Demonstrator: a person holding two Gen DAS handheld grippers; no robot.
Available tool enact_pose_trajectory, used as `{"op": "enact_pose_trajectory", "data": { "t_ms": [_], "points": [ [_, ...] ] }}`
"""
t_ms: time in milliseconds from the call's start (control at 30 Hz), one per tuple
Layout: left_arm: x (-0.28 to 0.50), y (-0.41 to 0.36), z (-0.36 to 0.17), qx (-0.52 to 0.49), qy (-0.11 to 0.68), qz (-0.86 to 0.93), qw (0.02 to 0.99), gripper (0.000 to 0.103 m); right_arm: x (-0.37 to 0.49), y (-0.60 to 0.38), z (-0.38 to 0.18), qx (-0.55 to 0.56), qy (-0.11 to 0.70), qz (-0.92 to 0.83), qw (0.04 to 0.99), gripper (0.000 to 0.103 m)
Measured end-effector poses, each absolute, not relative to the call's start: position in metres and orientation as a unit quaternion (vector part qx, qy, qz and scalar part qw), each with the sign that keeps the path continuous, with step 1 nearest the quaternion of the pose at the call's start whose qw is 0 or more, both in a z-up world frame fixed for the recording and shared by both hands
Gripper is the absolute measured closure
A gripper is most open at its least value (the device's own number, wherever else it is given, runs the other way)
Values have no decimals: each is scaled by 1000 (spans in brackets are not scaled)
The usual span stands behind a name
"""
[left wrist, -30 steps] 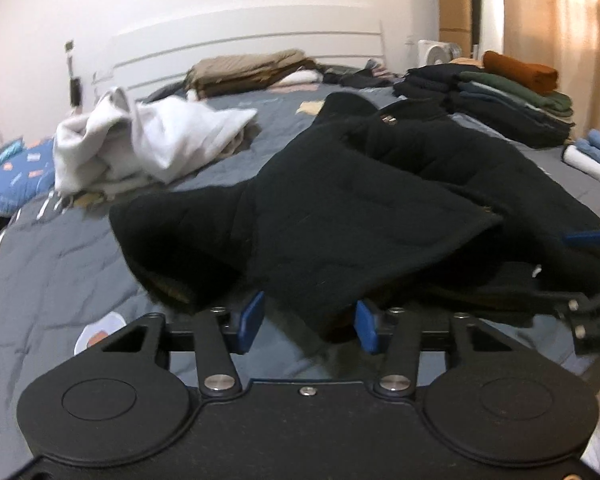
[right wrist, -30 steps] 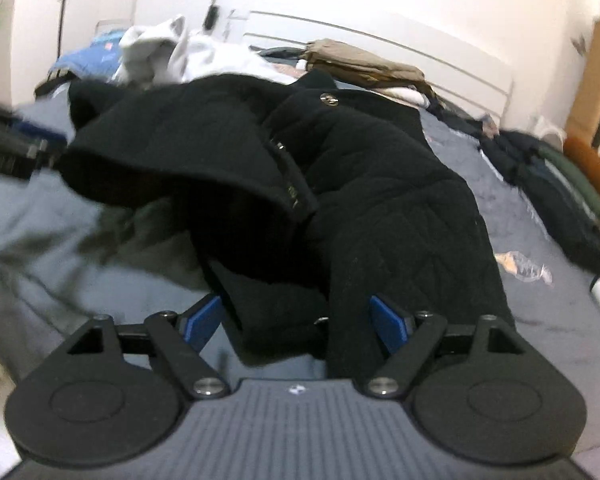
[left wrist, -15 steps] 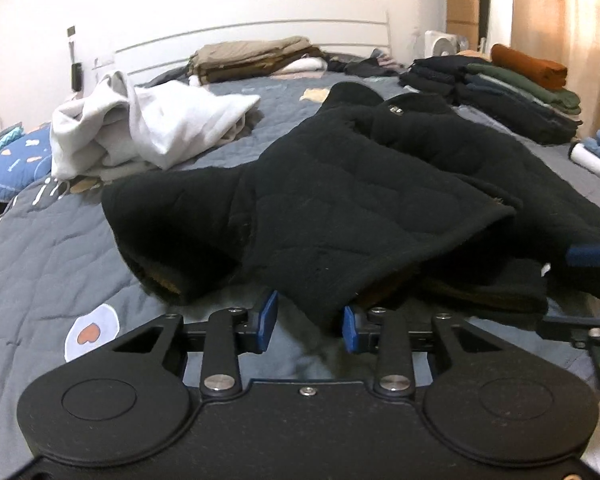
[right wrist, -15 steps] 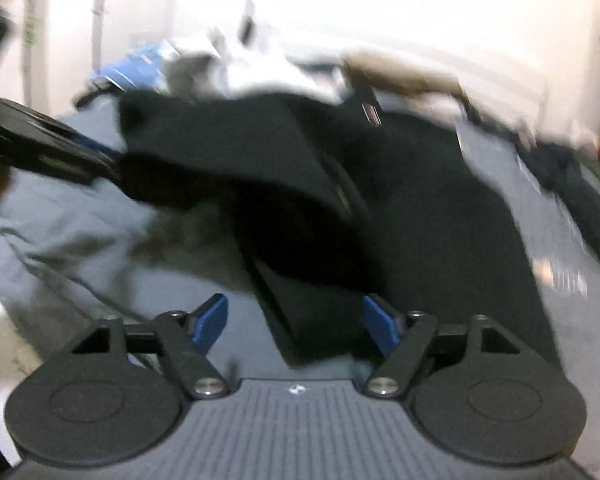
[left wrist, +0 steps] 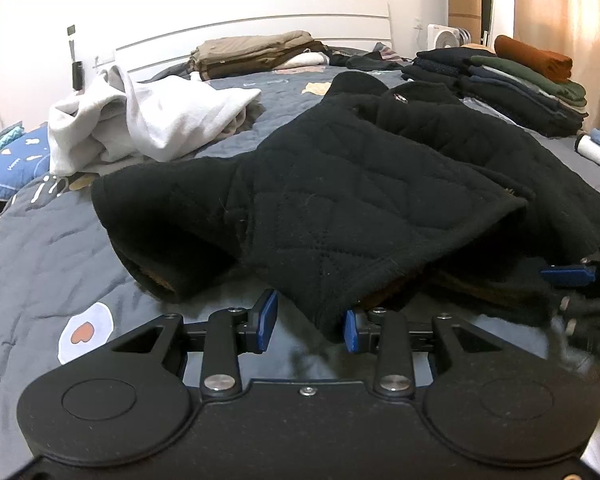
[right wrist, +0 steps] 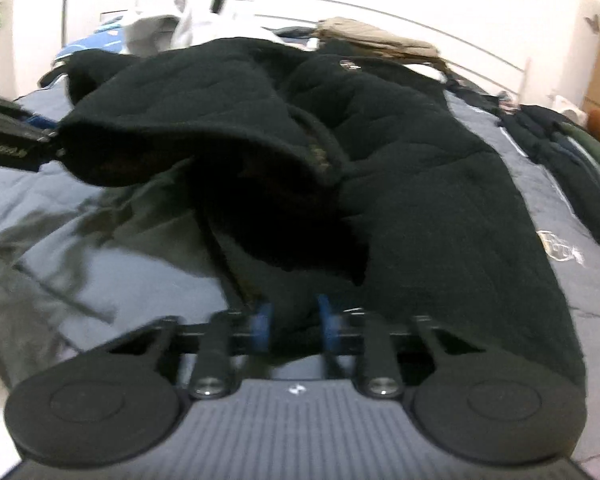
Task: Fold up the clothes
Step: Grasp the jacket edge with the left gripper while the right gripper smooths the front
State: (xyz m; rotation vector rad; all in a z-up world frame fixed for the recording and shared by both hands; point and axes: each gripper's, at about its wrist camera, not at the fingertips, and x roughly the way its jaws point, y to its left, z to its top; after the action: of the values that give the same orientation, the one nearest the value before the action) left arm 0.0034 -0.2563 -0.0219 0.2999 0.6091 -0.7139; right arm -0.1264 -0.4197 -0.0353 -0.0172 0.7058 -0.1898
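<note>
A black quilted jacket [left wrist: 340,200] lies spread on the grey bed [left wrist: 40,272], one flap folded over and raised. My left gripper [left wrist: 308,326] is open at the near corner of that flap's hem; the cloth touches the right pad, and a gap shows beside the left pad. In the right wrist view the jacket [right wrist: 420,184] fills the middle, and my right gripper [right wrist: 294,322] is shut on a fold of its lower layer. That right gripper [left wrist: 566,274] shows at the right edge of the left wrist view. The left gripper's body [right wrist: 16,144] sits at the flap's left corner.
A crumpled white garment [left wrist: 160,120] lies at the back left. Folded tan clothes [left wrist: 256,50] rest by the headboard. A stack of dark, green and orange folded clothes [left wrist: 520,76] runs along the right side. A blue pillow [left wrist: 8,168] is at far left.
My right gripper's jaws have gone from wide apart to shut on the jacket's lower fold. The left gripper's jaws have narrowed around the flap's hem corner and moved in closer.
</note>
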Motion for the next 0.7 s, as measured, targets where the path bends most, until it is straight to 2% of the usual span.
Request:
{"op": "enact_pose_trajectory", "data": {
  "t_ms": [33, 167, 467, 533, 600, 700],
  "points": [
    [5, -255, -22, 137, 294, -343, 881, 88, -126, -421, -36, -8, 346, -96, 933, 89],
    [12, -243, -12, 106, 284, -325, 896, 94, -126, -425, -35, -6, 343, -112, 933, 96],
    [33, -182, 38, 11, 248, -286, 925, 98, -170, -471, 17, 71, 231, -201, 949, 97],
    [35, -167, 50, 0, 244, -286, 927, 98, -174, -478, 17, 60, 248, -197, 947, 98],
    [33, -161, 54, 19, 255, -296, 920, 98, -177, -486, 17, 49, 265, -192, 944, 98],
    [26, -171, 41, 122, 292, -314, 895, 97, -182, -498, 17, 32, 291, -184, 938, 97]
  ]
}}
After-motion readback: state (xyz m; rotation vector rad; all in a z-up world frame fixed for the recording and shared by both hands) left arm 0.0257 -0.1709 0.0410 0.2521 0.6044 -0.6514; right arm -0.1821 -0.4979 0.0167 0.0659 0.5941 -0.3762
